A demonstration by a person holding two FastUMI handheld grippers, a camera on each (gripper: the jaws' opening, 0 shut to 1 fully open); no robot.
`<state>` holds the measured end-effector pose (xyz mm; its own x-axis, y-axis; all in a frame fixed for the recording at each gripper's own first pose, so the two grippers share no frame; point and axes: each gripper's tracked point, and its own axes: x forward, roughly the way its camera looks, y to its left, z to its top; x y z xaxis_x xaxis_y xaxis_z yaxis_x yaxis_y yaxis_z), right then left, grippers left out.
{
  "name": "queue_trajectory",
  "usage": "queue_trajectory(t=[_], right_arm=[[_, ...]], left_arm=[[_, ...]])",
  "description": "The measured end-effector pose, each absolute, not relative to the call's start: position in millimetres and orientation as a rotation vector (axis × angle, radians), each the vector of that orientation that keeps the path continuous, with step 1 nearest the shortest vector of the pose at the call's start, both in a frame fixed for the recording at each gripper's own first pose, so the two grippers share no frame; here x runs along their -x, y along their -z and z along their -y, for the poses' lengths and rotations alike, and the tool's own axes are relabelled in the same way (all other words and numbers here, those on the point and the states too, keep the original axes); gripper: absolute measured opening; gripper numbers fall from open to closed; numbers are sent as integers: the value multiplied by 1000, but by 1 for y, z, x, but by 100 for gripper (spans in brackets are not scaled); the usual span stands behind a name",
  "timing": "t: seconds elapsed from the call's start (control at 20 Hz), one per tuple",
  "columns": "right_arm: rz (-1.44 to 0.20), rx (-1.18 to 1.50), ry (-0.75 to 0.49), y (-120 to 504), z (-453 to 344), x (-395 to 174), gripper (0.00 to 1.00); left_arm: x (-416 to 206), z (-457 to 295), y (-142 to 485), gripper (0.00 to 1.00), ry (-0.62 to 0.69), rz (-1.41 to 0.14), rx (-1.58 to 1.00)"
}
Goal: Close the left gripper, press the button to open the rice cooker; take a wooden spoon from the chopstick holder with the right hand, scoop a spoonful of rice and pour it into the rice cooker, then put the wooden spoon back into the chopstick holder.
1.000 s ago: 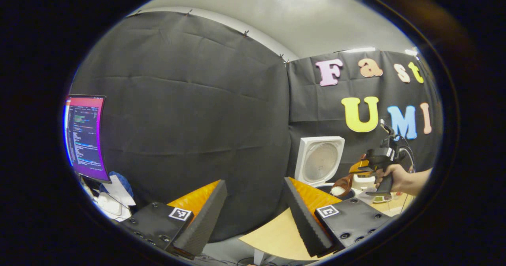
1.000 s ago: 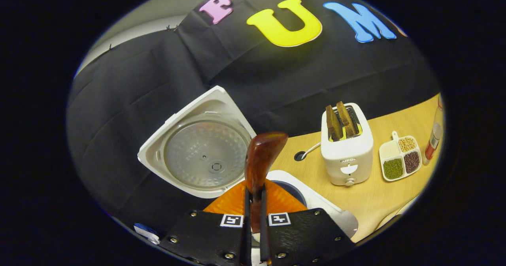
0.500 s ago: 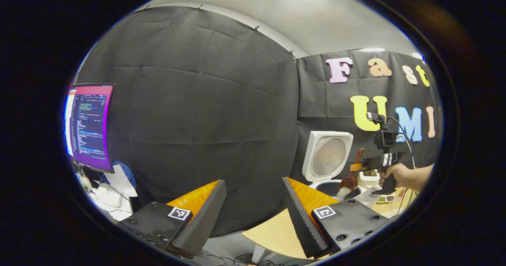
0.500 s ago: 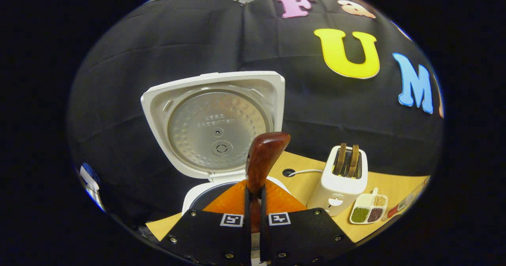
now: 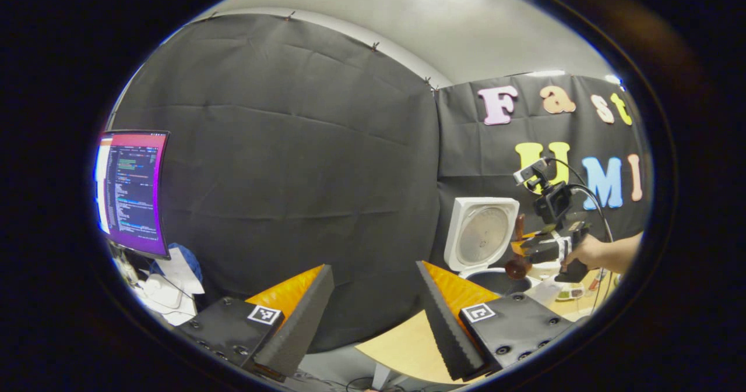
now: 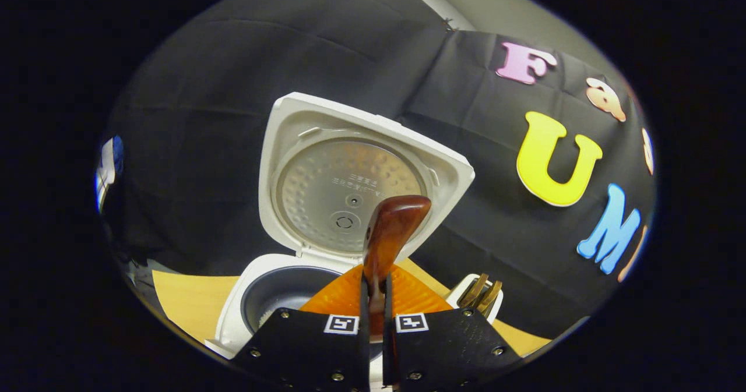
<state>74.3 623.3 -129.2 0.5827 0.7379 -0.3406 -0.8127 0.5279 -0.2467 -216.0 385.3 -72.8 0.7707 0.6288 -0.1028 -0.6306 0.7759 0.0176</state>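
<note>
Right gripper view: gripper (image 6: 373, 316) clamped on wooden spoon (image 6: 389, 235), rice cooker (image 6: 274, 290) lid up.

Your left gripper (image 5: 373, 299) sits low in frame, jaws spread wide. Your right gripper (image 6: 373, 322) is clamped tight, its hand (image 5: 586, 253) at right.

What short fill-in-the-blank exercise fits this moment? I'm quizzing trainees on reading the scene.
1. The rice cooker has its lid ____.
2. The right claw is shut on the ____ spoon.
3. The left claw has its fingers ____.
4. Right of the cooker stands a ____ holding bread slices.

Missing words: open; wooden; apart; toaster
</note>
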Motion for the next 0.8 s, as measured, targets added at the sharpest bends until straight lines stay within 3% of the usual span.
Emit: queue_trajectory(t=[0.25,0.8], right_arm=[[-291,283,-950,127,-613,-69,9],[-663,-521,-851,116,-560,-81,9]], left_arm=[[216,-382,63,99,-678,-101,4],[192,-359,40,96,-611,-69,-38]])
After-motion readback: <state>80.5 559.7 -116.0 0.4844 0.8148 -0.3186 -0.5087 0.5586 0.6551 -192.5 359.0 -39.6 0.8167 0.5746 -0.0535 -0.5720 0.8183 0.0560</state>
